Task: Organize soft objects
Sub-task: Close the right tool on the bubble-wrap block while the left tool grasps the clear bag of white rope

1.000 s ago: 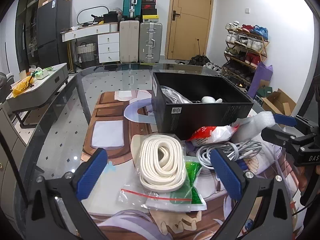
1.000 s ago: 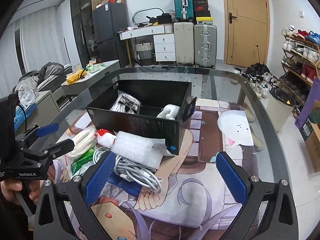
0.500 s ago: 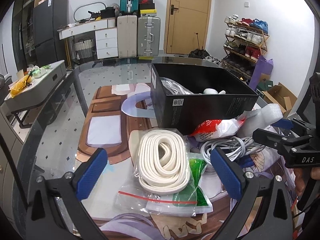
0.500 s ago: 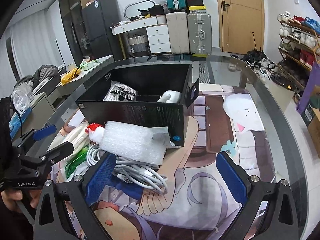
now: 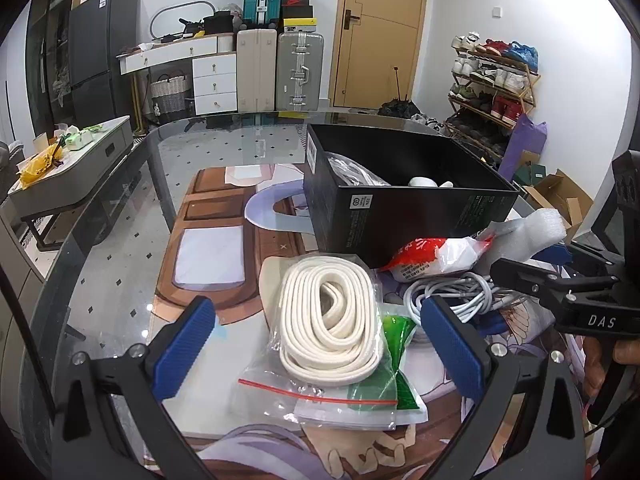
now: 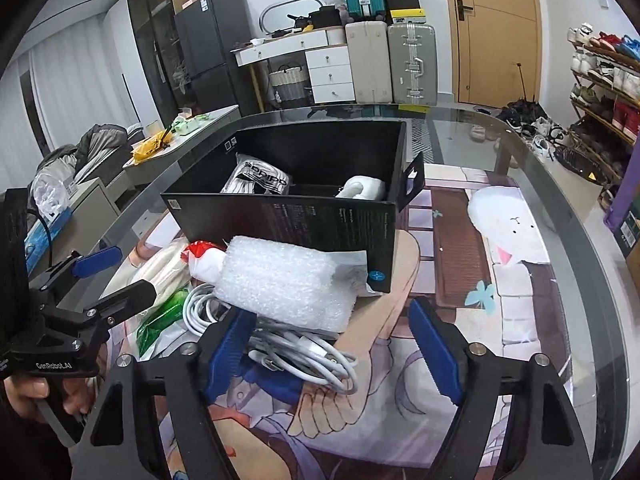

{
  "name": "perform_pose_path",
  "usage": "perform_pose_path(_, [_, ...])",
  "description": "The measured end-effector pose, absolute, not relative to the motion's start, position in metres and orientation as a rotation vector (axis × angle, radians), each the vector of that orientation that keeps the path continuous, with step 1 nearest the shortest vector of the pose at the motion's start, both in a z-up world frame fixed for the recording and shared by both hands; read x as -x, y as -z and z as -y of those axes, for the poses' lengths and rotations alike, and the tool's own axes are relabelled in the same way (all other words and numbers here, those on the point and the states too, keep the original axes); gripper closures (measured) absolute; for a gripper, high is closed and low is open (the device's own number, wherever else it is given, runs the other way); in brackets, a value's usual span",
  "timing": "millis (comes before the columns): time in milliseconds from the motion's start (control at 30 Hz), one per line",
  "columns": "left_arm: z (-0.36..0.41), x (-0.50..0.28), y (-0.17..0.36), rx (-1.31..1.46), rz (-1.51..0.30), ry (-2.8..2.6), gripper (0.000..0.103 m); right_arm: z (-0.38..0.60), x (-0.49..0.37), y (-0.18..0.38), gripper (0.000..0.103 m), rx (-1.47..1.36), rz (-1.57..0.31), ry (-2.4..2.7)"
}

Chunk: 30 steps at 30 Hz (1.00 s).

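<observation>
Right gripper (image 6: 334,346) has come down over the white cable coil (image 6: 296,354) near the counter's front edge, jaws just narrowed but not yet pinching it, foam block (image 6: 288,280) above; left gripper (image 5: 320,344) wide over bagged rope (image 5: 332,324); grasp imminent, black box (image 6: 288,220) next.

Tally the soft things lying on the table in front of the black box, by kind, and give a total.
Bagged white rope coil: 1
Green packet: 1
Red-and-white bag: 1
White foam wrap: 1
White cable bundle: 1
Total: 5
</observation>
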<state>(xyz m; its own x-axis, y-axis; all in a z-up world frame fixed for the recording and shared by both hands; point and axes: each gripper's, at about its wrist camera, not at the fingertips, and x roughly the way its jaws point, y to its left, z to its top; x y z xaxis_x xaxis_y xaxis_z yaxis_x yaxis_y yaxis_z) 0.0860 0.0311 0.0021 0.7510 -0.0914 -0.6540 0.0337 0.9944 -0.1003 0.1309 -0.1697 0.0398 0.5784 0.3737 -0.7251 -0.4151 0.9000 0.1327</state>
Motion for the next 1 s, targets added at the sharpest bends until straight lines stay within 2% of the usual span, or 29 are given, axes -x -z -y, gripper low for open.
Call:
perform_pose_path(67, [-0.030,-0.087,-0.002,0.080,-0.723,0.071,0.000,0.170,-0.132,-0.040,0.023,0.048,-0.830,-0.463])
perform_pose_path(200, [-0.029,-0.086,-0.002,0.074,-0.722,0.079,0.000,0.172,-0.132,-0.041,0.032,0.036,-0.828,-0.478])
perform_pose_path(267, [-0.029,-0.087,-0.002,0.069,-0.722,0.080,0.000,0.170,-0.131,-0.041,0.043,0.038,-0.827,-0.491])
perform_pose_path(400, [-0.028,-0.086,-0.002,0.068,-0.723,0.080,0.000,0.167,-0.127,-0.042,0.051,0.048,-0.822,-0.502])
perform_pose_path(500, [-0.028,-0.086,-0.001,0.069,-0.723,0.077,0.000,0.165,-0.123,-0.046,0.060,0.057,-0.798,-0.511])
perform_pose_path(1000, [-0.030,-0.097,0.006,0.084,-0.788,0.076,0.001,0.169,-0.112,-0.065,0.062,0.040,-0.739,-0.550])
